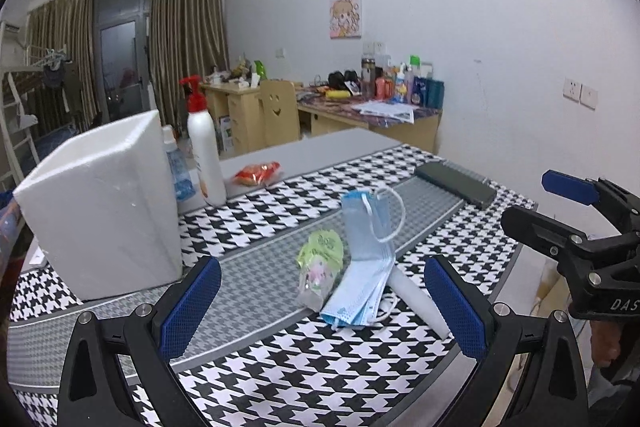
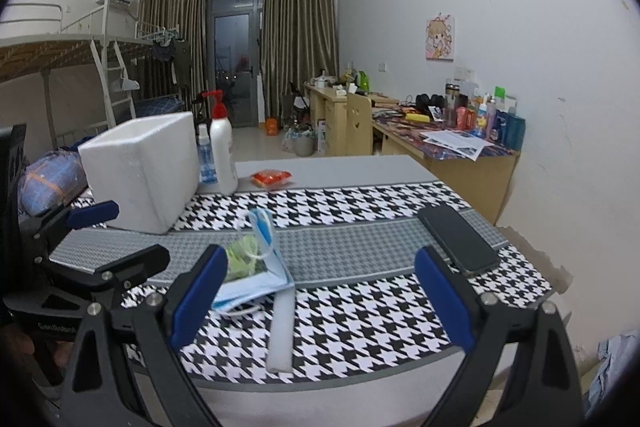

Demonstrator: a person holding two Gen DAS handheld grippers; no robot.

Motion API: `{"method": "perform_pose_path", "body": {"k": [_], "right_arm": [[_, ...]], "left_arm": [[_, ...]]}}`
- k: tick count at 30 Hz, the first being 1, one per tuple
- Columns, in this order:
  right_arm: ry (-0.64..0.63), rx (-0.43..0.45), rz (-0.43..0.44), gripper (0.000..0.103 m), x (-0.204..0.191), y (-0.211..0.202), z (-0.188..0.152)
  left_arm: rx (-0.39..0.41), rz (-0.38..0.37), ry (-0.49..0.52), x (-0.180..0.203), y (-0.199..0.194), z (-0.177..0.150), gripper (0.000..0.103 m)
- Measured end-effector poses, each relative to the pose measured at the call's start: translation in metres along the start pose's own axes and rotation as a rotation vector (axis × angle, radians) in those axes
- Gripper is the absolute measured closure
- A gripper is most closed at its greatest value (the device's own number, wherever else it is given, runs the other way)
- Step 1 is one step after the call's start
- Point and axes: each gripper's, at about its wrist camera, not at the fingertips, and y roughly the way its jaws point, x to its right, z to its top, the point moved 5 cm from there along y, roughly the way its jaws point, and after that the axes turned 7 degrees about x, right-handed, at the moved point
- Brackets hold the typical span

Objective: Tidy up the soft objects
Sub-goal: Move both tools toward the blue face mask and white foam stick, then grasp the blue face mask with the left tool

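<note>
— Jaws on the left gripper (image 1: 322,307) spread wide, nothing between the blue pads. Left wrist view: stack of blue face masks (image 1: 362,267) lies straight ahead, between the two fingers' lines, slightly right of centre. Far end folds upward, ear loop standing free.

— Long axis?

— Runs away from the camera, roughly along the fingers. Green snack packet (image 1: 320,263) touches the masks on their left side. White foam strip (image 1: 418,301) lies just right of them, partly tucked under, near the right finger. White foam box (image 1: 104,203) stands well to the left, open top; judged the likely bin.

— Right wrist view?

— Right gripper (image 2: 320,303) likewise released and empty. Masks sit left of its centre line, partly behind its left finger; packet mostly hidden behind them. Foam strip points from the masks toward the camera, between the fingers. Black phone (image 2: 458,241) lies by the right finger, close to the table's right edge.

— Nearer hand?

— Left, by my reading: pile is centred in its jaws, box on its side. Checked cloth (image 2: 360,323) bare between pile and box; near table edge close below both grippers. Bottles (image 2: 222,155) stand behind the box, clear of that path.
</note>
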Motion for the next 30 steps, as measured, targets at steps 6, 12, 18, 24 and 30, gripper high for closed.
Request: {"method": "perform_pose_path", "body": {"k": [6,12,18,24,30], "right_arm": [[0.002,-0.037,0.002,0.006,0.003,0.008,-0.016],[0.010,-0.083,-0.001,0.006,0.005,0.016,-0.029],[0.028,-0.123,-0.003,0.006,0.009,0.023,-0.042],[0.036,-0.145,0.003,0.006,0.012,0.026,-0.050],[0.042,-0.179,-0.007,0.006,0.017,0.032,-0.059]], "left_arm": [[-0.034,-0.024,0.000,0.002,0.014,-0.011,0.001],[-0.083,-0.061,-0.026,0.002,0.028,-0.022,0.001],[-0.094,-0.074,0.005,0.009,0.034,-0.028,0.001],[-0.131,-0.112,0.013,0.014,0.045,-0.035,0.009],[-0.171,-0.118,0.042,0.019,0.056,-0.044,0.013]]}}
